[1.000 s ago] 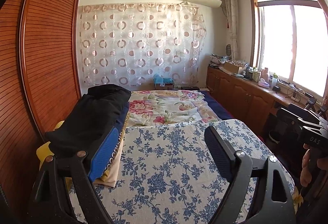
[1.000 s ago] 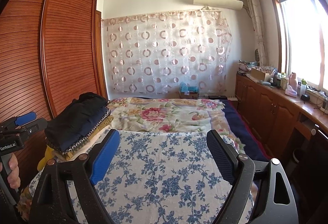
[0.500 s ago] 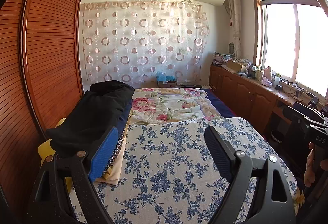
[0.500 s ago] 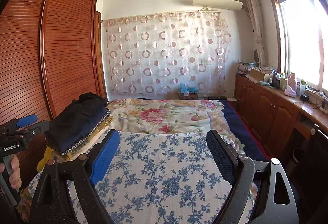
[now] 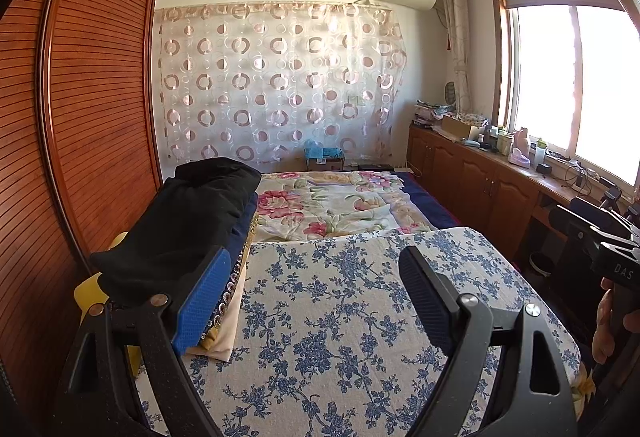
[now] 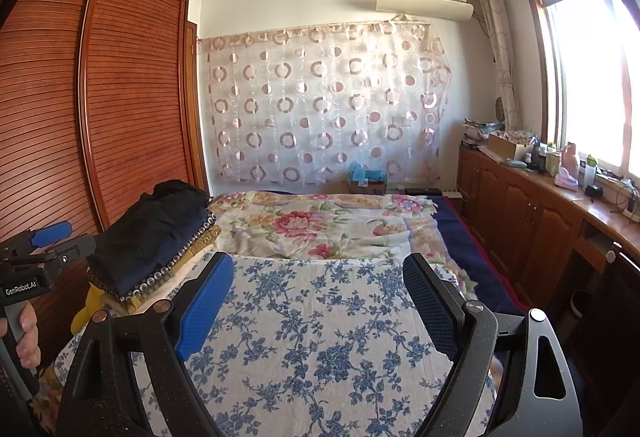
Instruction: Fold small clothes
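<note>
A stack of folded clothes [image 5: 180, 221] with a black garment on top lies along the left edge of the bed, on a blue-flowered white quilt [image 5: 340, 325]. My left gripper [image 5: 314, 255] stands open over the quilt, its blue pad just right of the stack, with nothing between the fingers. The right wrist view shows the same stack [image 6: 152, 233] at the left. My right gripper [image 6: 318, 261] is open above the quilt [image 6: 320, 337] and holds nothing. No loose garment lies on the quilt.
A slatted wooden wardrobe [image 5: 80, 117] runs close along the bed's left side. A pink-flowered blanket [image 6: 320, 225] covers the far half of the bed. Low wooden cabinets [image 6: 532, 221] with clutter stand under the window on the right. Hands [image 6: 24, 333] grip the handles.
</note>
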Demonstrator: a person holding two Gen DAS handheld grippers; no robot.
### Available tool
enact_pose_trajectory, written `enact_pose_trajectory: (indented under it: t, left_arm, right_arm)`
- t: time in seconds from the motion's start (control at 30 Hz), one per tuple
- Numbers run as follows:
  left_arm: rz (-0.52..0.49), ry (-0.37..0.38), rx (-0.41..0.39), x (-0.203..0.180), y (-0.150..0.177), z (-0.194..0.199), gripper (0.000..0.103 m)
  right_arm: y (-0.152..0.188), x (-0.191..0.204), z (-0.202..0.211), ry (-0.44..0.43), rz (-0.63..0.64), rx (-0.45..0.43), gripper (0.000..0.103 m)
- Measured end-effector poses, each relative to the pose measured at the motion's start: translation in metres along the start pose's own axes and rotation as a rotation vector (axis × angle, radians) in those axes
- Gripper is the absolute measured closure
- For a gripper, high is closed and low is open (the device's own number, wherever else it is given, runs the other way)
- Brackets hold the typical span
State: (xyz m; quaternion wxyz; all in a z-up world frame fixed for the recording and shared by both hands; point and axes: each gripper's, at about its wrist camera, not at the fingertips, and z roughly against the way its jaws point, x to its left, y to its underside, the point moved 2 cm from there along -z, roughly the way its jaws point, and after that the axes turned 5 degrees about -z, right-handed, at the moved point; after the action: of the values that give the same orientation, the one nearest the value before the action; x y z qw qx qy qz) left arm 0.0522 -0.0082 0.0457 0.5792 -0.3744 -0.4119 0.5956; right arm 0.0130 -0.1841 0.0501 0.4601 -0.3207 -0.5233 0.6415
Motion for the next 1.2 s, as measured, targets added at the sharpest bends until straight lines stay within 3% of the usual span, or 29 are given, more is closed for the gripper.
enact_pose_trajectory:
  t: [1.2]
  left_arm:
    - [-0.007,0.0,-0.002,-0.0007,0.0005,0.0001,0.016]
  right_arm:
    - [-0.0011,-0.0074,0.0011,-0.011,0.01,0.002,0.015]
